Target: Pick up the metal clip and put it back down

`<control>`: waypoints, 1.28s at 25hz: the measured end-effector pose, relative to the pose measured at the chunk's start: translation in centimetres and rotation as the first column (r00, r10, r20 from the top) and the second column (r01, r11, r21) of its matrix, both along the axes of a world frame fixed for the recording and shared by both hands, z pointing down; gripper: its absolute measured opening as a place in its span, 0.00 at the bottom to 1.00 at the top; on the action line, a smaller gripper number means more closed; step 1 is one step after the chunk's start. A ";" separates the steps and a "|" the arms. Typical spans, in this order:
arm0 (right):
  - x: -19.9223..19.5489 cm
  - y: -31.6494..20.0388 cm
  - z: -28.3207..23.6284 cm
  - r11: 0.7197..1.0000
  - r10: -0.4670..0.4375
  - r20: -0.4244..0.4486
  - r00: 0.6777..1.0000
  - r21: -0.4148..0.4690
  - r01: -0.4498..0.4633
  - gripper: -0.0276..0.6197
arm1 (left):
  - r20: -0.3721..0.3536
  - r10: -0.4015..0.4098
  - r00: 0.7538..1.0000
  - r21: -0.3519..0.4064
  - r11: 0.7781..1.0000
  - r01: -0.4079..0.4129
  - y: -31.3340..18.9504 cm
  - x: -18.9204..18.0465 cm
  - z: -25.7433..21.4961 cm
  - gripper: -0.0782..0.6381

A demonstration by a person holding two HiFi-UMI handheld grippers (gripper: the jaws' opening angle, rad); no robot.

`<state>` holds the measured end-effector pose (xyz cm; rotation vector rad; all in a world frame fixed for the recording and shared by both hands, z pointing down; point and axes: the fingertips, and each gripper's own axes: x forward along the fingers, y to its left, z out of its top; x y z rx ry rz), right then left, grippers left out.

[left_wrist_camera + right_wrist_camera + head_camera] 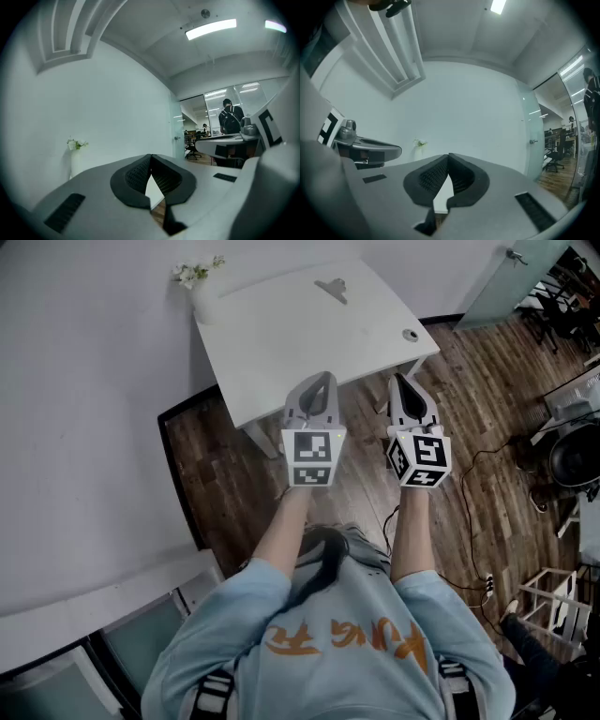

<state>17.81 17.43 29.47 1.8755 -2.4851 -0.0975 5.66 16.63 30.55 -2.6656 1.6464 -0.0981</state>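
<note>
The metal clip (332, 287) lies flat near the far edge of the white table (281, 343), well ahead of both grippers. My left gripper (322, 379) and right gripper (398, 381) are held side by side in the air over the table's near edge, pointing forward. In the left gripper view the left gripper (151, 157) is shut, its dark pads meeting with nothing between them. The right gripper (449, 156) is shut the same way in its own view. Neither gripper view shows the clip.
A white vase with flowers (200, 282) stands at the table's far left corner, against the white wall. A small round object (410, 335) sits near the table's right edge. Wooden floor, cables and office furniture lie to the right. A person with a backpack (230, 117) stands behind glass.
</note>
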 end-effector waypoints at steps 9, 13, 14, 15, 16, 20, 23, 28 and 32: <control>0.8 1.0 -0.2 0.999 -0.040 -0.037 0.999 0.005 0.040 0.06 | -0.002 -0.031 1.000 -0.006 0.999 0.031 0.8 0.7 -0.2 0.14; 2.1 1.6 0.0 0.999 -0.044 -0.028 0.999 0.002 0.044 0.06 | -0.008 -0.038 0.999 -0.020 0.999 0.038 1.2 1.8 0.5 0.14; 2.7 1.8 0.1 0.999 -0.047 -0.027 0.999 0.000 0.047 0.06 | -0.010 -0.040 0.999 -0.025 0.999 0.040 1.3 2.0 0.8 0.14; 3.4 2.0 0.3 0.999 -0.047 -0.028 0.998 -0.005 0.047 0.06 | -0.013 -0.045 0.999 -0.033 0.998 0.045 1.5 2.2 1.2 0.14; 4.1 2.2 0.6 0.999 -0.045 -0.027 0.999 -0.014 0.045 0.06 | -0.016 -0.052 0.999 -0.043 0.998 0.051 1.6 2.3 1.6 0.14; 6.5 2.2 2.4 0.997 -0.040 -0.015 0.999 -0.070 0.039 0.06 | -0.021 -0.081 0.997 -0.079 0.994 0.079 1.8 2.7 3.3 0.14; 6.7 1.8 3.4 0.993 -0.066 -0.010 0.998 -0.097 0.065 0.06 | -0.012 -0.093 0.996 -0.093 0.991 0.092 1.3 3.1 3.8 0.14; 6.9 -0.7 3.8 0.989 -0.106 0.004 0.994 -0.104 0.105 0.06 | -0.007 -0.108 0.994 -0.093 0.990 0.107 -1.3 3.6 3.9 0.14; 6.9 -5.2 5.8 0.985 -0.113 -0.001 0.994 -0.135 0.112 0.06 | -0.023 -0.107 0.994 -0.096 0.990 0.104 -5.9 3.5 4.9 0.14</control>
